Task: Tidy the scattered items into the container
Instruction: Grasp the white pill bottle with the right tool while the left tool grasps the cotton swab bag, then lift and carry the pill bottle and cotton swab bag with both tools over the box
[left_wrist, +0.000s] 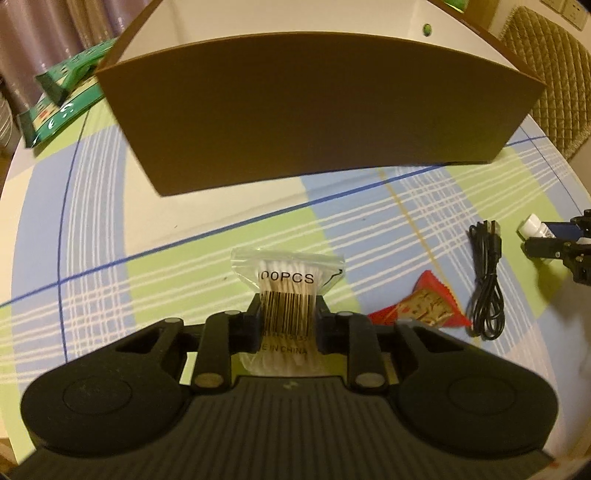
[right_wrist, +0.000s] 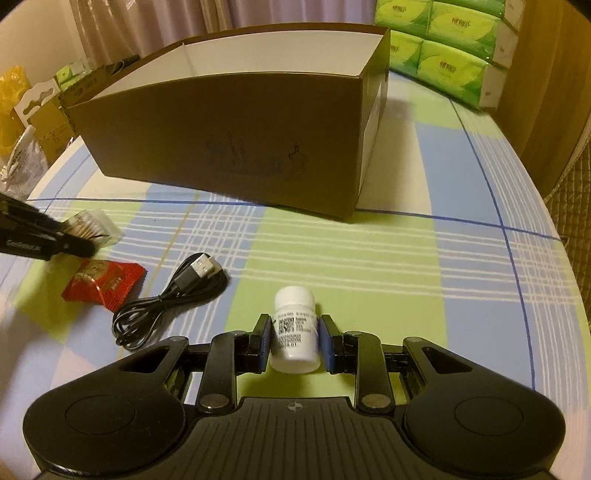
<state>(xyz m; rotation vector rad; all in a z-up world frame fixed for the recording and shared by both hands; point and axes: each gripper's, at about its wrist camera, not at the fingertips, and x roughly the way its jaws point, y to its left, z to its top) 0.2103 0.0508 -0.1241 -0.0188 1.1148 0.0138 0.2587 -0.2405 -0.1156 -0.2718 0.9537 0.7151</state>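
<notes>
- Left gripper (left_wrist: 287, 314) pinches the swab bag (left_wrist: 286, 291) on the tabletop (left_wrist: 184, 266), before the box (left_wrist: 314, 110)
- Right gripper (right_wrist: 294, 332) clamps the white bottle (right_wrist: 294, 328), near the tabletop's front edge
- Cable (right_wrist: 173, 299) and red packet (right_wrist: 105, 282) lie between them

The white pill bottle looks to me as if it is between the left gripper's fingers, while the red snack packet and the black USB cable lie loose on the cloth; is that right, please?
Not quite: the white pill bottle sits between the fingers of the right gripper, as the right wrist view shows. The left gripper is clamped on the bag of cotton swabs. The red snack packet and black USB cable do lie loose on the cloth.
</notes>
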